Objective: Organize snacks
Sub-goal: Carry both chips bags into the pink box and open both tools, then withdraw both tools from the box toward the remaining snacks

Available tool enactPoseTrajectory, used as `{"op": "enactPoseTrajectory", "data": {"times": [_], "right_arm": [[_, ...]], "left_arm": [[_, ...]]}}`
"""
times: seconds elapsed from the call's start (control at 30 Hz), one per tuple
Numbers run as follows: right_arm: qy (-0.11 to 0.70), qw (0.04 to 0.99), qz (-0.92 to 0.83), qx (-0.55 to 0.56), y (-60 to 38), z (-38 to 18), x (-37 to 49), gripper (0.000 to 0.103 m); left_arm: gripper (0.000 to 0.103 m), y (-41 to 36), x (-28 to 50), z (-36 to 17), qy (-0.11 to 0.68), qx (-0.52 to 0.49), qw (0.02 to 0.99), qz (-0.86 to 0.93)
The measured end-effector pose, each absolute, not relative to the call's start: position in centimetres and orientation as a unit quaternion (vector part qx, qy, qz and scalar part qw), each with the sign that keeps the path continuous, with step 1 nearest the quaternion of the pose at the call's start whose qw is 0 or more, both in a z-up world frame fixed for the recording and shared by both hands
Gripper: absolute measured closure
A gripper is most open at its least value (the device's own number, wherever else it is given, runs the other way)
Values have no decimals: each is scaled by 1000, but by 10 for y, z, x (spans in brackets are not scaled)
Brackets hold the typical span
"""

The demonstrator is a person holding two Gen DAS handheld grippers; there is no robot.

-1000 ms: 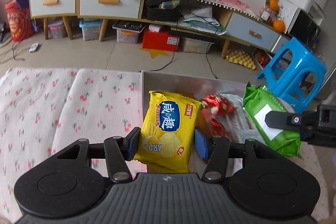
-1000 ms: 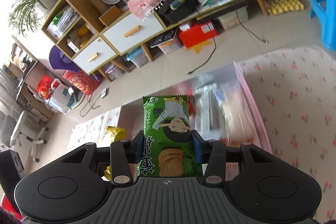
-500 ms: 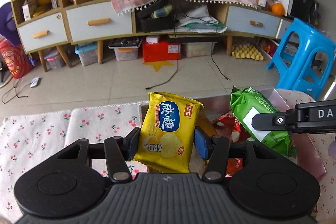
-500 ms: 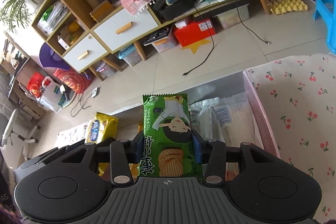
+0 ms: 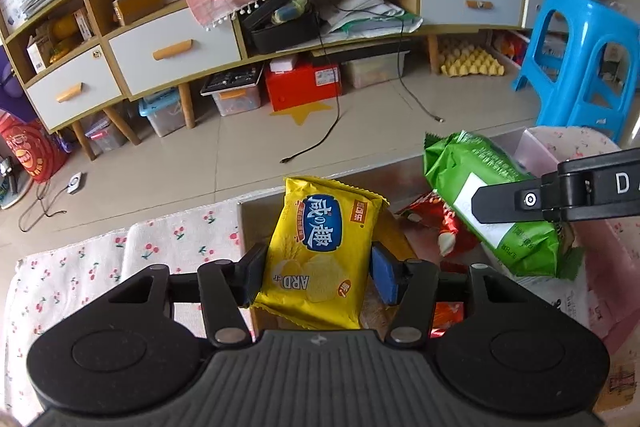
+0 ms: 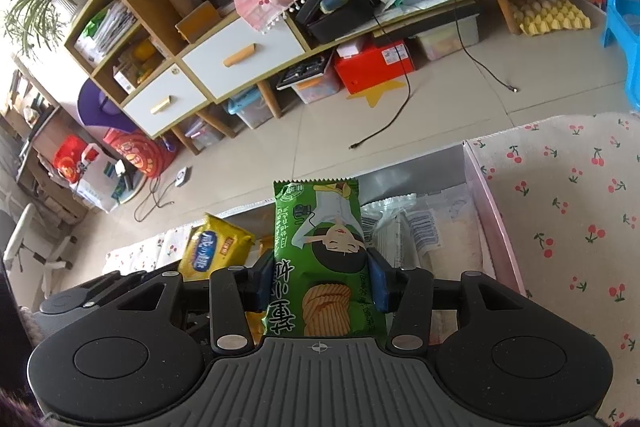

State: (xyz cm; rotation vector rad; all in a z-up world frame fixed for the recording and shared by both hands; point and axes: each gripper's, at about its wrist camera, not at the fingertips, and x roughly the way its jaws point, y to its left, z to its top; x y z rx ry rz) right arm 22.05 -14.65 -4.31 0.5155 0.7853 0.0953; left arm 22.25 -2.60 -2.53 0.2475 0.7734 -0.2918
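Note:
My left gripper [image 5: 316, 275] is shut on a yellow chip pack [image 5: 324, 227] and holds it upright over the left end of a clear storage box [image 5: 536, 155]. To its right, one finger of the right gripper [image 5: 520, 199] crosses a green snack pack [image 5: 480, 167]. In the right wrist view my right gripper [image 6: 320, 279] has the green snack pack [image 6: 316, 227] between its blue pads, over the box [image 6: 496, 227]. The pads still touch the pack while the jaws are opening. The yellow pack [image 6: 212, 247] shows at the left.
Inside the box lie a red snack pack [image 5: 444, 227] and several clear-wrapped packs [image 6: 420, 227]. A cherry-print cloth [image 5: 80, 267] covers the table on both sides of the box. Beyond the table edge are tiled floor, a low cabinet [image 5: 172, 47] and a blue stool [image 5: 584, 67].
The left gripper has rolled level and carried the yellow pack toward the box. The right gripper sank with the green pack, then held still, its pads now slightly wider.

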Motion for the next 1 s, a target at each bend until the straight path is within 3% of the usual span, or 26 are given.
{"op": "enactPoseTrajectory", "data": {"times": [0.17,0.5,0.67,0.73,1.0], "right_arm": [[366,890,55,267,-151,-39,217,33],[364,888,44,277,-158,-25,200,30],[371,888,29,271,-160,-17,177,25],[374,888,28,267,-160,-15,166,21],[394,885,16,247,-152,-10,125,16]], "left_arm": [[41,-22,221,-23,368,101,913,-144],[29,-16,206,-17,375,76,913,-143],[20,-7,191,-14,392,42,906,-152],[12,-3,183,-11,395,37,906,-148],[3,7,150,-3,406,16,903,-140]]}}
